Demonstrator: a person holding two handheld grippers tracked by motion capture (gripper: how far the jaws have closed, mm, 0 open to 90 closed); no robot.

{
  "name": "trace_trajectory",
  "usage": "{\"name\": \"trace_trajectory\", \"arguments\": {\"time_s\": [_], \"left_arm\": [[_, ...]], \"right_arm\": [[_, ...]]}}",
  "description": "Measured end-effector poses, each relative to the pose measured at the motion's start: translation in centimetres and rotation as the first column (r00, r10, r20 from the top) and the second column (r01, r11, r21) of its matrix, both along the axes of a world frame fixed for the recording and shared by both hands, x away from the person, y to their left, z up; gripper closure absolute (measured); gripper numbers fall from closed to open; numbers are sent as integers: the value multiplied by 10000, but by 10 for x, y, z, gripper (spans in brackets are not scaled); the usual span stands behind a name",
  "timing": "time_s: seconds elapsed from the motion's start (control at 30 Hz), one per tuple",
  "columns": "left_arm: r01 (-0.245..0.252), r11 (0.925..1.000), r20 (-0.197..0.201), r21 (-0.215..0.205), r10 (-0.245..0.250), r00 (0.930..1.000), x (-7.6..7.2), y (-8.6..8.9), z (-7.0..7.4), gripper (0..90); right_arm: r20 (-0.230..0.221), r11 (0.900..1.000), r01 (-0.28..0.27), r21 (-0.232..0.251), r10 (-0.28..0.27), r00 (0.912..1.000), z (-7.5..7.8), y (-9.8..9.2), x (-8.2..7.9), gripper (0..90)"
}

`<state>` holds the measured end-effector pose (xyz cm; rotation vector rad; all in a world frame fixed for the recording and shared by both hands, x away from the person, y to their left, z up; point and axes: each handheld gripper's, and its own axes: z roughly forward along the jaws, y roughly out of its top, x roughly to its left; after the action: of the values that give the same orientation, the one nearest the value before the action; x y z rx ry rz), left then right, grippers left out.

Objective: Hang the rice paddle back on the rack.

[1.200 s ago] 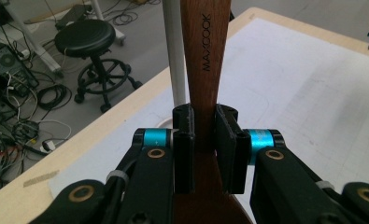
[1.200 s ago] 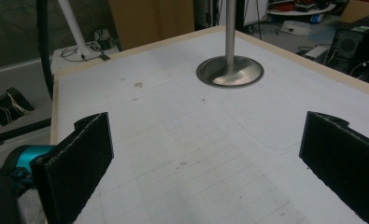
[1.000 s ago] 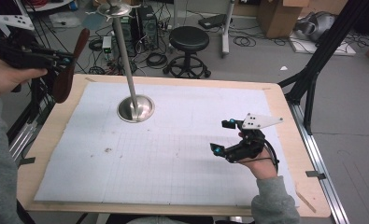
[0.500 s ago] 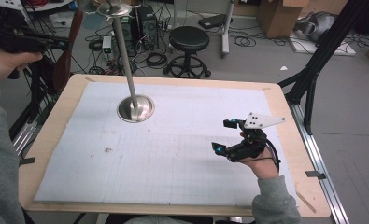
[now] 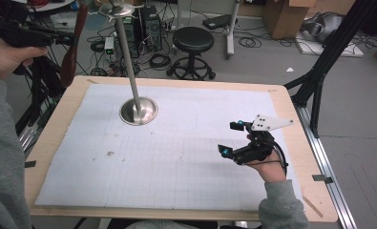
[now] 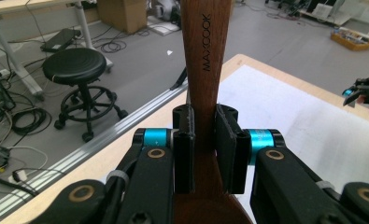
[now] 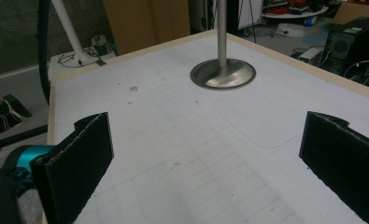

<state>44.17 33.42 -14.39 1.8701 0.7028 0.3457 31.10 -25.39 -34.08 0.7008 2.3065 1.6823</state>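
Dark brown wooden spatula (image 6: 205, 70) clamped at handle between left gripper (image 6: 204, 156) fingers, held high beyond counter's (image 5: 291, 119) left edge. Right gripper (image 5: 235, 140) fingers spread wide, empty, low over white gridded mat (image 5: 176, 162). Silver metal stand (image 5: 138, 110) upright on mat.

Brown wooden spatula (image 6: 205, 70) upright, clamped by its handle

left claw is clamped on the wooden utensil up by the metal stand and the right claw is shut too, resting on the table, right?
Not quite: the right claw is open. The right gripper view shows its two black jaws wide apart with bare table between them. The rest holds: the left claw is clamped on the wooden utensil, up by the metal stand, as the left gripper view and high view show.
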Motion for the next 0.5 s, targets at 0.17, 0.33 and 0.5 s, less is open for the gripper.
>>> {"name": "trace_trajectory", "arguments": {"time_s": [0.17,0.33,0.5], "left_arm": [[20,10000,-95,4,-20,10000,4,-2,-3,776],[116,9999,-85,-42,-116,9999,6,-3,-3,776],[161,9999,-134,-22,-162,9998,8,-6,-5,776]], "right_arm": [[-12,10000,22,20,-21,10000,0,-1,0,14],[0,10000,55,31,-55,10000,0,-3,0,13],[-5,10000,86,39,-86,10000,0,-4,0,14]]}}
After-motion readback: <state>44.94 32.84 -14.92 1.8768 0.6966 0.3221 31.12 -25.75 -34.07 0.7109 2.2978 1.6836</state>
